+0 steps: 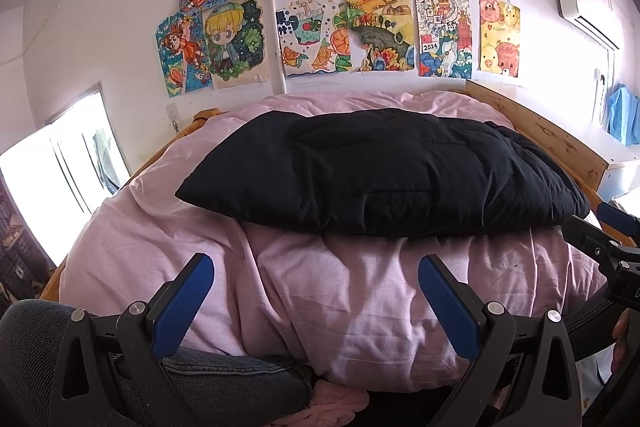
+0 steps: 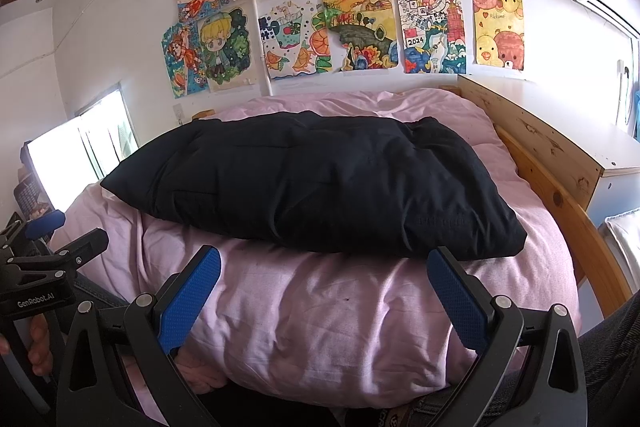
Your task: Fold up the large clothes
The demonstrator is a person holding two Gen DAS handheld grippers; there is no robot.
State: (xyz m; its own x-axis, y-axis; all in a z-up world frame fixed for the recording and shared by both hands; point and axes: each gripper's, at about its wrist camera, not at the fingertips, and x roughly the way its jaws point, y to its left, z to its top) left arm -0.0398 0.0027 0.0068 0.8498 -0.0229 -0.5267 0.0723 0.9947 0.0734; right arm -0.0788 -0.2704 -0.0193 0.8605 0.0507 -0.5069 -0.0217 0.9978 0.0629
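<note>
A black padded garment (image 1: 380, 171) (image 2: 312, 179) lies folded into a thick flat bundle on the pink duvet (image 1: 320, 287) (image 2: 320, 307) that covers the bed. My left gripper (image 1: 316, 267) hovers open over the duvet, short of the bundle's near edge, with nothing between its blue pads (image 1: 184, 303). My right gripper (image 2: 324, 263) is open too, its right fingertip close under the bundle's near right corner, and it holds nothing. Each gripper shows at the edge of the other's view: the right gripper (image 1: 608, 243) and the left gripper (image 2: 44, 263).
A wooden bed frame (image 2: 560, 195) runs along the right, with a white cabinet (image 2: 616, 163) beyond it. Children's drawings (image 1: 340, 11) cover the wall behind the bed. A bright window (image 1: 60, 163) is at the left. A person's jeans-clad leg (image 1: 200, 379) is at the bottom.
</note>
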